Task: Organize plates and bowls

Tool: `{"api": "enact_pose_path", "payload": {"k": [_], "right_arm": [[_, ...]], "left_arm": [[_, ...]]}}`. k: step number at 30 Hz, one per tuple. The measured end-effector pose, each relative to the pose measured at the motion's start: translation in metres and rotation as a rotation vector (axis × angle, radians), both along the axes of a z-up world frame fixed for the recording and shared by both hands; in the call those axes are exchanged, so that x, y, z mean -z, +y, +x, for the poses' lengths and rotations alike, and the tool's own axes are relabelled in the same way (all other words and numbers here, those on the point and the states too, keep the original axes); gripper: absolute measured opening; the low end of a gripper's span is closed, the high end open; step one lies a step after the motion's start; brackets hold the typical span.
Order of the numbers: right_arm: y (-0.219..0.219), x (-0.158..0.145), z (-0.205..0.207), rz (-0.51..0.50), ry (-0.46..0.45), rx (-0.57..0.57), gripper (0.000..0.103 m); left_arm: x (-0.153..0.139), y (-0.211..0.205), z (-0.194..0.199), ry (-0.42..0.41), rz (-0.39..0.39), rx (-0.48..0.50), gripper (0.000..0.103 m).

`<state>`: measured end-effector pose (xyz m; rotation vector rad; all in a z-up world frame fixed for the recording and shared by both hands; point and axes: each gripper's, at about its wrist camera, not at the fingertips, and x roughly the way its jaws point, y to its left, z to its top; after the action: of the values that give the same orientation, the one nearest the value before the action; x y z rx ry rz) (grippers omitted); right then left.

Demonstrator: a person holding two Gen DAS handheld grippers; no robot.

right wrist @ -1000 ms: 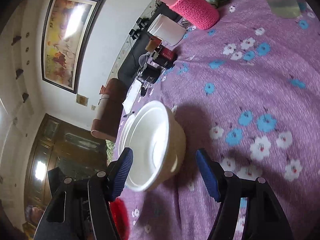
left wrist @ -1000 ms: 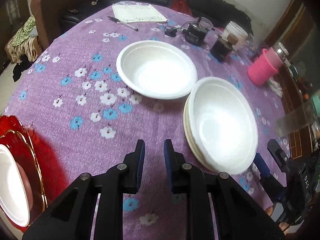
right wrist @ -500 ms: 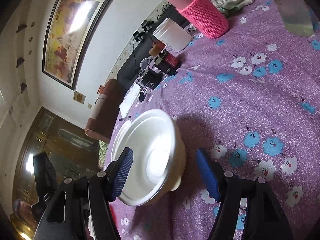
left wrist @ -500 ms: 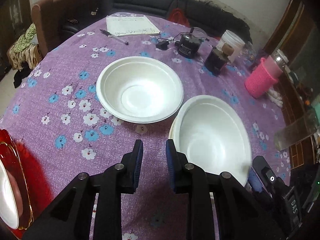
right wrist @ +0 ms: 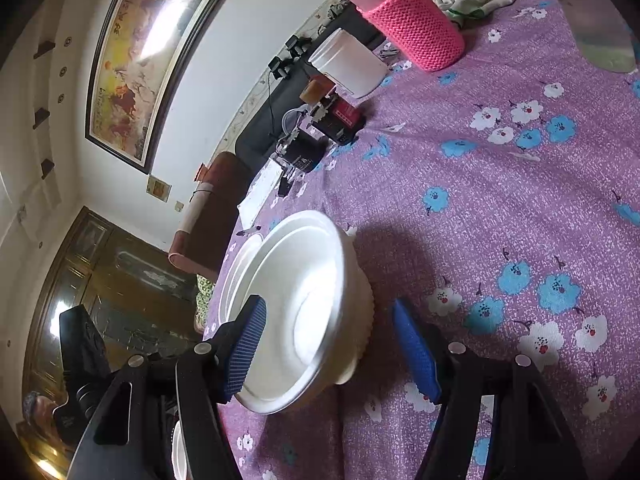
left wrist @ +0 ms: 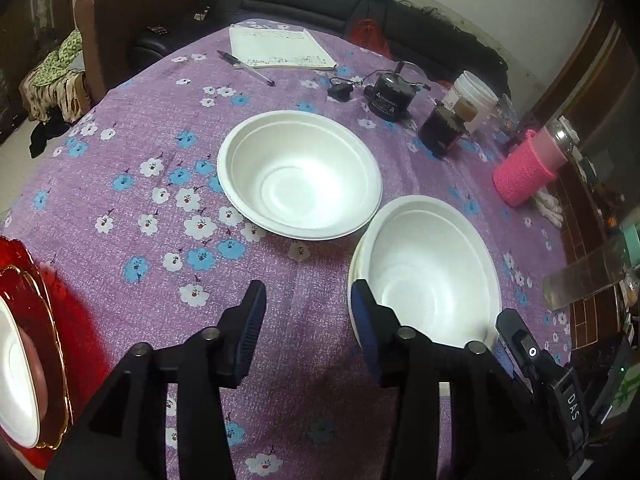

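Observation:
A single white bowl (left wrist: 300, 176) rests mid-table on the purple flowered cloth (left wrist: 140, 184). To its right is a stack of white bowls (left wrist: 428, 272). My left gripper (left wrist: 308, 320) hovers in front of both, its jaws opening with only cloth between them; its right finger (left wrist: 366, 328) overlaps the stack's near rim. My right gripper (right wrist: 332, 348) stands open around the stack of bowls (right wrist: 304, 308); the right pad (right wrist: 416, 352) is clearly apart from it. The single bowl (right wrist: 240, 268) peeks out behind. A red plate (left wrist: 44, 304) holding a white dish (left wrist: 16, 368) lies at the left edge.
At the table's far side lie a notebook (left wrist: 280, 46), a pen (left wrist: 246, 68), a black device (left wrist: 390, 96), a dark jar (left wrist: 440, 130) and a white tub (left wrist: 474, 98). A pink knitted bottle (left wrist: 528, 168) stands right. A sofa and a chair stand beyond the table.
My left gripper's jaws have spread from nearly shut to wide apart. The right gripper has rolled a little and stays open around the bowl stack. The bowls have not moved.

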<state>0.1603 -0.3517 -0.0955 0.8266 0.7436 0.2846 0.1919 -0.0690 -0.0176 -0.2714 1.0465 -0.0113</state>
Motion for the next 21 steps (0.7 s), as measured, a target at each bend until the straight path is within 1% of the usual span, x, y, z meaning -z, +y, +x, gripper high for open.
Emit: {"api": "enact_pose_path", "payload": {"k": [3, 5, 7, 9, 11, 12, 14, 21], "right_arm": [[0.001, -0.001, -0.001, 0.0, -0.006, -0.009, 0.068], [0.001, 0.001, 0.0, 0.012, 0.004, -0.017, 0.066], [0.001, 0.004, 0.002, 0.027, 0.021, -0.024, 0.065], [0.002, 0.005, 0.003, 0.016, 0.032, -0.029, 0.06], [0.003, 0.006, 0.003, 0.016, 0.042, -0.034, 0.057], [0.003, 0.007, 0.003, 0.017, 0.047, -0.034, 0.052], [0.002, 0.007, 0.004, 0.015, 0.052, -0.033, 0.048], [0.003, 0.008, 0.005, 0.016, 0.055, -0.036, 0.047]], "left_arm": [[0.003, 0.001, 0.001, 0.018, -0.002, -0.01, 0.044], [0.006, -0.001, 0.003, 0.042, -0.01, -0.007, 0.044], [0.009, -0.003, 0.003, 0.054, 0.002, -0.006, 0.044], [0.009, -0.004, 0.002, 0.06, 0.002, -0.012, 0.044], [0.008, -0.004, 0.002, 0.064, -0.016, -0.01, 0.044], [0.006, -0.003, 0.001, 0.063, -0.02, -0.01, 0.044], [0.003, -0.001, -0.001, 0.06, -0.023, -0.015, 0.044], [-0.005, 0.001, -0.007, 0.043, -0.056, -0.024, 0.044]]}}
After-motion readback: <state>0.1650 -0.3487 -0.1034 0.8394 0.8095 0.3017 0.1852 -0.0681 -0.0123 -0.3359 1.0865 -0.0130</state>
